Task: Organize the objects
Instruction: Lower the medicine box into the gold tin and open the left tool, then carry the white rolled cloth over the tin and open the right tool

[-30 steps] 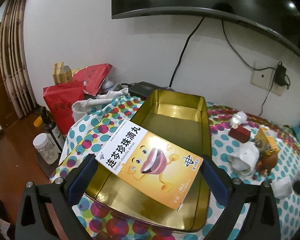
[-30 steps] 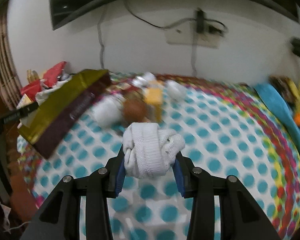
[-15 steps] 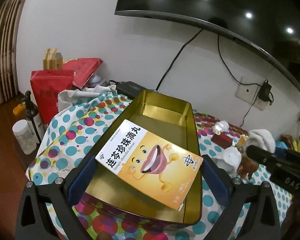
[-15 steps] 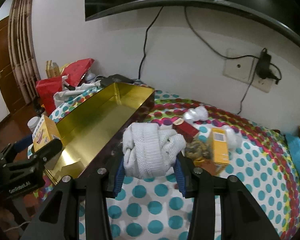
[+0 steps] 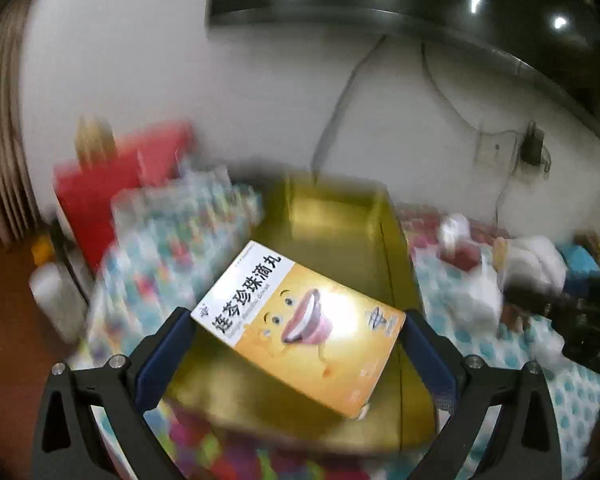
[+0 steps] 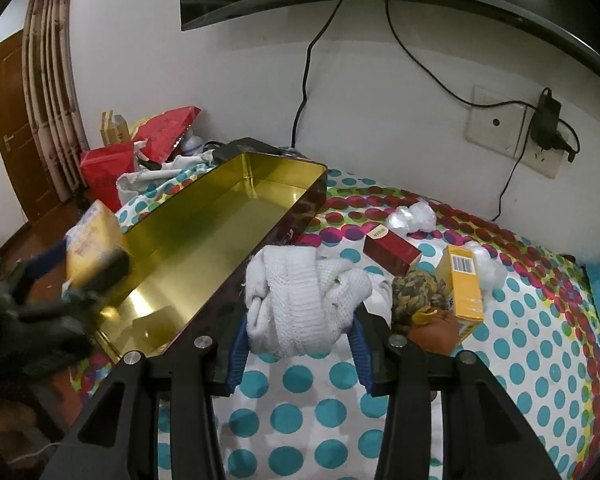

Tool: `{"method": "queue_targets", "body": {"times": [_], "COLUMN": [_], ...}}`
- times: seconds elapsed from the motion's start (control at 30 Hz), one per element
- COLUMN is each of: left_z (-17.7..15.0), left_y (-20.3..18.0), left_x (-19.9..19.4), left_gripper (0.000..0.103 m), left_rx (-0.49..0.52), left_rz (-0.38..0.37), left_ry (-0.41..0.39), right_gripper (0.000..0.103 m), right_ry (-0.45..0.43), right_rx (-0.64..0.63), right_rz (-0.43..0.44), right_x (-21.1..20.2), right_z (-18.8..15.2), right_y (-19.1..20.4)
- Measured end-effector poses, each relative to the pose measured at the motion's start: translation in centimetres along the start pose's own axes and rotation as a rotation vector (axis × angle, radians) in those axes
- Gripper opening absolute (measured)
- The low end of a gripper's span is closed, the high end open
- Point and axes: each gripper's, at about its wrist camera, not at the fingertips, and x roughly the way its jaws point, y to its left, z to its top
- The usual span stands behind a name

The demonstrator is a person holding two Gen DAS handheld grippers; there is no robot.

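Two grips are on at once. My left gripper (image 5: 298, 344) is clamped on an orange medicine box (image 5: 300, 326), blue pads pressing its two short ends, and it holds the box tilted above the near end of the gold tin (image 6: 220, 216). That view is badly smeared, so whether the box's lower corner touches the tin floor I cannot tell. From my right wrist view the same box (image 6: 94, 236) shows as a blurred yellow block at the tin's near left corner.

My right gripper (image 6: 298, 344) is closed on a rolled white sock (image 6: 300, 300), the bundle bulging out above the pads. It hangs just outside the tin's long dark right wall, over the polka-dot cloth (image 6: 532, 360) that covers the table.

The tin is long and rectangular, open-topped, its shiny interior bare apart from reflections. It lies on the cloth with its far end toward the white wall.

Right of the sock, more items sit on the cloth: a braided rope ball (image 6: 414, 294) resting against something brown, a yellow carton (image 6: 462, 280) standing beside it, a red box (image 6: 392, 252) lying flat farther back, and crumpled white wads (image 6: 412, 218) near the wall. Red bags (image 6: 108, 168) crowd the far left corner.
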Motion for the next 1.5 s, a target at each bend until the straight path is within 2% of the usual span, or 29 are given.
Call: {"method": "queue_targets", "body": {"times": [0.03, 0.07, 0.1, 0.13, 0.17, 0.2, 0.23, 0.37, 0.57, 0.83, 1.0, 1.2, 1.27, 1.3, 1.33, 1.4, 1.43, 1.5], "left_z": [0.1, 0.1, 0.1, 0.1, -0.1, 0.0, 0.1, 0.3, -1.7, -2.4, -2.4, -2.3, -2.3, -2.3, -2.3, -2.3, -2.3, -2.4], "left_y": [0.1, -0.6, -1.0, -0.4, 0.1, -0.1, -0.2, 0.2, 0.0, -0.6, 0.4, 1.9, 2.1, 2.1, 2.2, 2.3, 2.3, 2.2], "left_x": [-1.8, -2.5, -1.6, -0.4, -0.7, -1.5, -1.8, -4.1, -3.5, -4.4, -3.9, -3.2, -3.1, -3.1, -3.0, -3.0, -3.0, -2.9], "left_gripper": [0.103, 0.103, 0.103, 0.103, 0.103, 0.103, 0.103, 0.103, 0.103, 0.103, 0.103, 0.103, 0.103, 0.103, 0.103, 0.103, 0.103, 0.103], "left_rx": [-0.012, 0.051, 0.098, 0.046, 0.004, 0.014, 0.032, 0.014, 0.072, 0.136, 0.120, 0.080, 0.076, 0.074, 0.074, 0.076, 0.075, 0.077], "left_rz": [0.013, 0.081, 0.088, 0.023, 0.017, 0.032, 0.028, -0.032, 0.043, 0.114, 0.109, 0.113, 0.112, 0.115, 0.114, 0.117, 0.119, 0.116], "left_ry": [-0.122, -0.204, -0.155, -0.040, -0.052, -0.090, -0.095, -0.126, 0.002, -0.005, 0.020, 0.043, 0.044, 0.042, 0.043, 0.043, 0.043, 0.043], "right_gripper": [0.042, 0.042, 0.042, 0.042, 0.042, 0.042, 0.042, 0.043, 0.043, 0.043, 0.043, 0.043, 0.047, 0.053, 0.069, 0.084, 0.090, 0.093], "right_ry": [-0.001, -0.008, -0.010, -0.010, -0.016, -0.020, -0.028, -0.038, -0.046, 0.005, 0.081, 0.125, 0.133, 0.138, 0.142, 0.114, 0.089, 0.049], "right_rx": [-0.003, -0.006, -0.003, 0.006, 0.012, 0.011, 0.009, 0.016, -0.016, -0.071, -0.079, -0.092, -0.099, -0.102, -0.104, -0.110, -0.112, -0.103], "right_rz": [0.002, -0.002, 0.001, 0.010, 0.012, 0.012, 0.015, 0.029, 0.053, 0.097, 0.121, 0.114, 0.114, 0.122, 0.122, 0.109, 0.104, 0.104], "right_x": [-0.2, -0.5, -0.6, -0.8, -0.9, -1.0, -1.1, -1.6, -0.6, 3.9, 7.1, 9.0, 9.4, 9.6, 9.7, 9.2, 8.7, 7.7], "right_z": [-0.1, -0.2, -0.3, -0.4, -0.5, -0.4, -0.5, -0.5, 0.6, 4.5, 6.0, 6.2, 6.3, 6.3, 6.3, 6.5, 6.5, 6.6], "right_y": [0.1, 0.1, 0.1, 0.0, -0.1, -0.1, -0.2, -0.5, 1.5, 6.2, 8.0, 8.9, 9.3, 9.4, 9.5, 9.5, 9.5, 8.9]}}
